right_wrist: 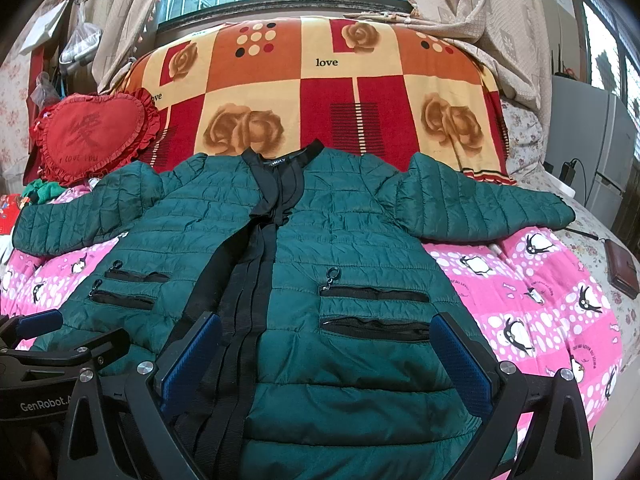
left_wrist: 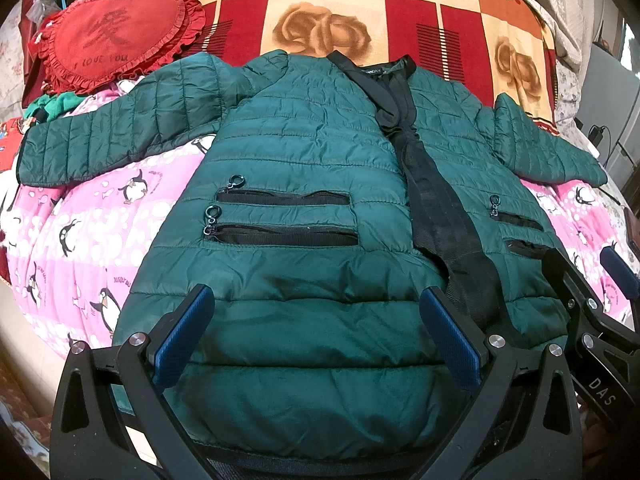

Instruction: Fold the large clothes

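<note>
A dark green quilted jacket point(left_wrist: 304, 168) point(right_wrist: 352, 240) lies face up and spread flat on the bed, collar far, hem near, both sleeves stretched out sideways. A black placket point(left_wrist: 436, 208) point(right_wrist: 248, 280) runs down its front. My left gripper point(left_wrist: 318, 308) hangs open over the jacket's left hem panel, blue pads wide apart, nothing between them. My right gripper point(right_wrist: 326, 336) stands open over the right hem panel below the zip pockets point(right_wrist: 372, 308). In the left wrist view the right gripper point(left_wrist: 584, 276) shows at the right edge.
A pink penguin-print bedcover point(left_wrist: 80, 232) point(right_wrist: 540, 300) lies under the jacket. A red and orange rose-print blanket point(right_wrist: 320, 92) covers the head end. A red heart cushion point(left_wrist: 112, 36) point(right_wrist: 92, 136) sits far left. A brown wallet point(right_wrist: 622, 274) lies at the bed's right side.
</note>
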The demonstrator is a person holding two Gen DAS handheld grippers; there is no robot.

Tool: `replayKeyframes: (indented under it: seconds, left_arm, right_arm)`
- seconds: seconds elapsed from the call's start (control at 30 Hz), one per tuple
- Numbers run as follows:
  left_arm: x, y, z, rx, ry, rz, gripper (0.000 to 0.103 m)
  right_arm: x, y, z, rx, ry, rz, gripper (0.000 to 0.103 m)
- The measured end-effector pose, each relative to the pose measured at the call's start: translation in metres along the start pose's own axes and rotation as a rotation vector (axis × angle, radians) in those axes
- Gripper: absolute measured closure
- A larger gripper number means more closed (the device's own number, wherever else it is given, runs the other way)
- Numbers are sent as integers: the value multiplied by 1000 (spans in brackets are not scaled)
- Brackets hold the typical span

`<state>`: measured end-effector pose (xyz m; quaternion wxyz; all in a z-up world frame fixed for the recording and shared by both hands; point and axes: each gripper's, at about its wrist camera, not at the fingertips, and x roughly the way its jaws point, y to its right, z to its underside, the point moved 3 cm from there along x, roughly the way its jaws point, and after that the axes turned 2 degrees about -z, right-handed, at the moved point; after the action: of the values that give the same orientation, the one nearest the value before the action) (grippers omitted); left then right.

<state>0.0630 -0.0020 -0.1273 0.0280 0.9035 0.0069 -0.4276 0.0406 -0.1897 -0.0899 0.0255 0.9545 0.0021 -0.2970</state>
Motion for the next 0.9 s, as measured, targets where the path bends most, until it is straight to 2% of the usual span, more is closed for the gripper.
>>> replayKeyframes:
  seconds: [0.9]
  left_arm:
    - [0, -1, 0, 0, -1, 0, 0]
  right_arm:
    - [2, -2, 5, -2, -9, 7, 0]
